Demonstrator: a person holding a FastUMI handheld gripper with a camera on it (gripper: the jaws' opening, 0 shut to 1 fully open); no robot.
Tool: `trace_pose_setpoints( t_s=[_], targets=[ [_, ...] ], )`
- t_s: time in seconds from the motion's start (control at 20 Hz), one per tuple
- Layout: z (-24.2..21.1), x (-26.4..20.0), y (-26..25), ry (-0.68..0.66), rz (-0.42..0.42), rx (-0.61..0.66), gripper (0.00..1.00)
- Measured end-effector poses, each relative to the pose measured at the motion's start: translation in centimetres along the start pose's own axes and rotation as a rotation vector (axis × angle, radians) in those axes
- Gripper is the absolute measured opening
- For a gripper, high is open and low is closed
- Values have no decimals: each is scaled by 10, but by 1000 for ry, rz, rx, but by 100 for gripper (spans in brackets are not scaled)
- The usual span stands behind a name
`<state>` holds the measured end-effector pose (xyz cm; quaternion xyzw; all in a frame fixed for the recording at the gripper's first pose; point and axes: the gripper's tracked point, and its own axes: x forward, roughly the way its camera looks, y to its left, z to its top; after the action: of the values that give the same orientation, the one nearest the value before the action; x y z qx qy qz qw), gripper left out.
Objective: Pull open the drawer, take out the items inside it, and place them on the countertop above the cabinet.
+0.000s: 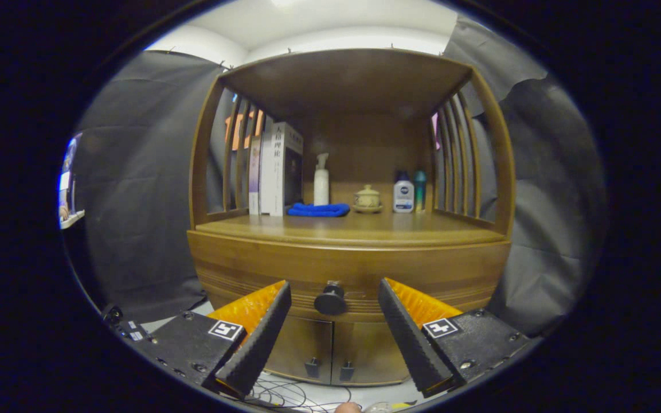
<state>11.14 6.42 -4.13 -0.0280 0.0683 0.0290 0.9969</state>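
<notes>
Gripper [335,292] faces the wooden cabinet [347,258] head-on, fingers spread wide, nothing held between them. The drawer [284,267] is shut, its front flush with the cabinet body; the round dark knob [330,300] sits in the gap between the two fingertips, just ahead of them, touched by neither. Below the drawer, two small doors [330,350] with small dark pulls, both closed. The countertop [353,228] above the drawer is bare along its front edge. Farther back on it, under the top shelf board: upright books [277,169] against the slatted left side, a folded blue cloth [319,210] lying just beside them, a white spray bottle [321,180] standing behind the cloth, a small lidded ceramic pot [367,198] on a saucer near the middle, then a white bottle [403,194] with a dark cap and a teal bottle [419,189] side by side by the right slats. Thin cables [284,394] lie on the pale floor in front of the cabinet base. Drawer contents hidden.
</notes>
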Motion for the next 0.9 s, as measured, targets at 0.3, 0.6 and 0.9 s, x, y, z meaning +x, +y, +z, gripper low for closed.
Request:
trace_pose_setpoints(
  t_s=[0.3,0.6,0.9],
  targets=[
    [-23,56,4,83,-44,-25,99],
    [-38,72,-4,103,-83,10,75],
    [-39,72,-2,96,-152,-29,49]
  ],
)
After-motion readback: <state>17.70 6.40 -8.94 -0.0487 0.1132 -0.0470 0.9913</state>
